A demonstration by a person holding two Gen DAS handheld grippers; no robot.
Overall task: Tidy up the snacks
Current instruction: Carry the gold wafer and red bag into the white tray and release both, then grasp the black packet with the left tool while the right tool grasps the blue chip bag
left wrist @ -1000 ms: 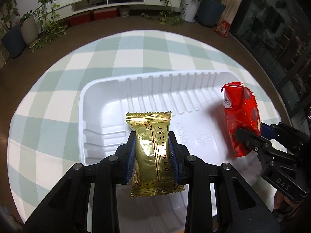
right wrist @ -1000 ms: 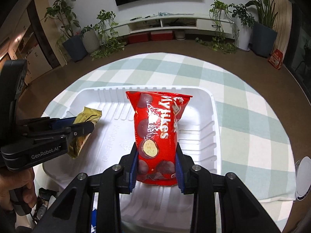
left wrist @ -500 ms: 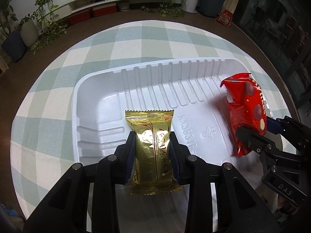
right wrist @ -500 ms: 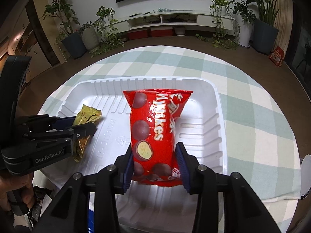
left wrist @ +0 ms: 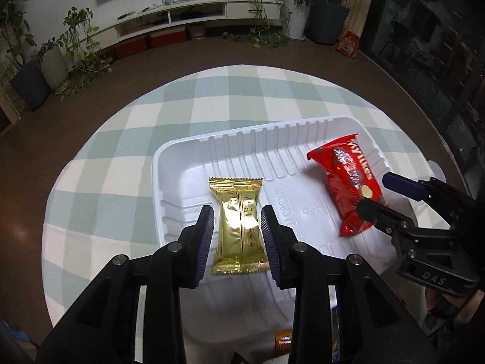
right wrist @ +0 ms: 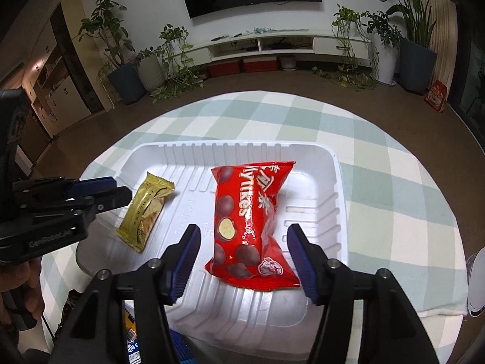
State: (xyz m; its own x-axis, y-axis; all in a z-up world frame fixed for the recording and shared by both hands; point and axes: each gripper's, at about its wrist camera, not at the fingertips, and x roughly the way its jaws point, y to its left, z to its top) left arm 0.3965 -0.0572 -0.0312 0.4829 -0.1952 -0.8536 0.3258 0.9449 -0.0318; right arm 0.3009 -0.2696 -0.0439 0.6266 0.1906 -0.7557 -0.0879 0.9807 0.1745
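The red snack bag (right wrist: 251, 221), gripped upright a second ago, now lies flat in the right half of the white tray (right wrist: 336, 188), and the right gripper (right wrist: 242, 261) has just been opening; its fingers (right wrist: 185, 254) stand wide on either side of the bag, clear of it. The left gripper (left wrist: 239, 236) has loosened too: the gold wrapper (left wrist: 238, 224) lies in the tray's left half between narrow fingers (left wrist: 204, 236), small gaps showing. The tray sits on the checked worktop (left wrist: 188, 115).
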